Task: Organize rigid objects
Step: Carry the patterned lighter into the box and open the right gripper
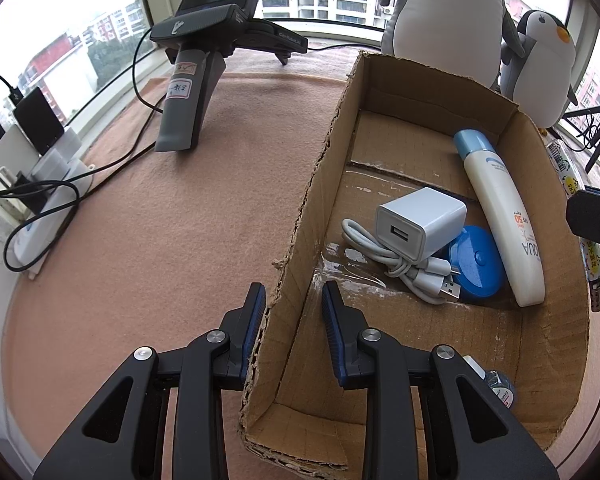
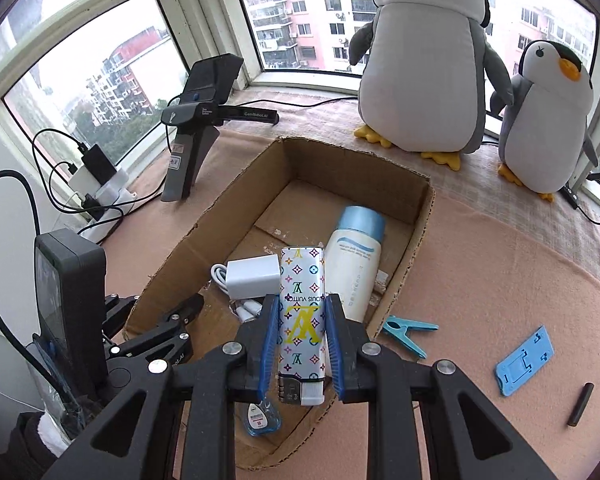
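Observation:
My right gripper point(image 2: 302, 312) is shut on a white lighter point(image 2: 302, 280) with a coloured monogram print, held over the near end of an open cardboard box point(image 2: 422, 232). My left gripper point(image 1: 294, 304) is shut on the box's left wall point(image 1: 300, 216), one finger outside it and one inside. Inside the box lie a white USB charger point(image 1: 420, 224) with its coiled cable point(image 1: 400, 264), a round blue lid point(image 1: 478, 264) and a white sunscreen bottle point(image 1: 500, 216) with a light blue cap. A small blue-capped item point(image 2: 260, 420) lies at the box's near end.
On the pink cloth right of the box lie a blue clothes peg point(image 2: 408, 332), a flat blue plastic piece point(image 2: 526, 360) and a short black stick point(image 2: 580, 398). Two plush penguins point(image 2: 424, 76) stand behind. A spare gripper point(image 1: 196, 80) and power strip point(image 1: 48, 192) sit at left.

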`<state>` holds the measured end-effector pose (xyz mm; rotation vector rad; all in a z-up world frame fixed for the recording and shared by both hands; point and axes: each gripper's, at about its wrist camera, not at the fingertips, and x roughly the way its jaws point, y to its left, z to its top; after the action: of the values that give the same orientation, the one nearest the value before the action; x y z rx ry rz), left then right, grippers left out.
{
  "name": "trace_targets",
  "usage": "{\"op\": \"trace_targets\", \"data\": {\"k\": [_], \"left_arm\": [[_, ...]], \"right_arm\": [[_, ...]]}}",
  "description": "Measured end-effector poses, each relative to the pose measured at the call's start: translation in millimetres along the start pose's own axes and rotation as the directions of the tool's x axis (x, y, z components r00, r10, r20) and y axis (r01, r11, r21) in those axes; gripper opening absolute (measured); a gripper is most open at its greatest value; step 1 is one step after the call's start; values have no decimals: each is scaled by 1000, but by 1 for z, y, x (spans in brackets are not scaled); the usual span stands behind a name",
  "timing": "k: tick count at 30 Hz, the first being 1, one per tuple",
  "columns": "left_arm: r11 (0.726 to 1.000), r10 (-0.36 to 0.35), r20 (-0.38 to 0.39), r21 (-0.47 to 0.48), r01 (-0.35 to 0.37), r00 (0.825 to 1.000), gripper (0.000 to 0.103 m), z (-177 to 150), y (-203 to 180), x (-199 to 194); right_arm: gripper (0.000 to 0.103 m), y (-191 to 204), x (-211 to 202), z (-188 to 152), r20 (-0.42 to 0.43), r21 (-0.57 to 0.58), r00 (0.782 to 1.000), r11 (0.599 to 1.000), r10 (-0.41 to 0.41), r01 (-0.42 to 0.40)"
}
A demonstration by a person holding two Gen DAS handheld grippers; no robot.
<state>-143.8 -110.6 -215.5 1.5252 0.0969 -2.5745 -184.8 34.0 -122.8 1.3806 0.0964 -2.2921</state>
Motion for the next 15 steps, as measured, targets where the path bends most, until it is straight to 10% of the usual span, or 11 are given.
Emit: {"op": "trace_targets", "data": {"k": [12,15], "left_arm": [[1000,-2,-1,-4,2,1000,27,0,0,0],[1000,-2,-1,-4,2,1000,27,0,0,1]], "right_arm": [[21,17,16,1,-21,-16,999,999,29,-29],[48,14,15,2,-13,1,1000,1000,23,-23]]}}
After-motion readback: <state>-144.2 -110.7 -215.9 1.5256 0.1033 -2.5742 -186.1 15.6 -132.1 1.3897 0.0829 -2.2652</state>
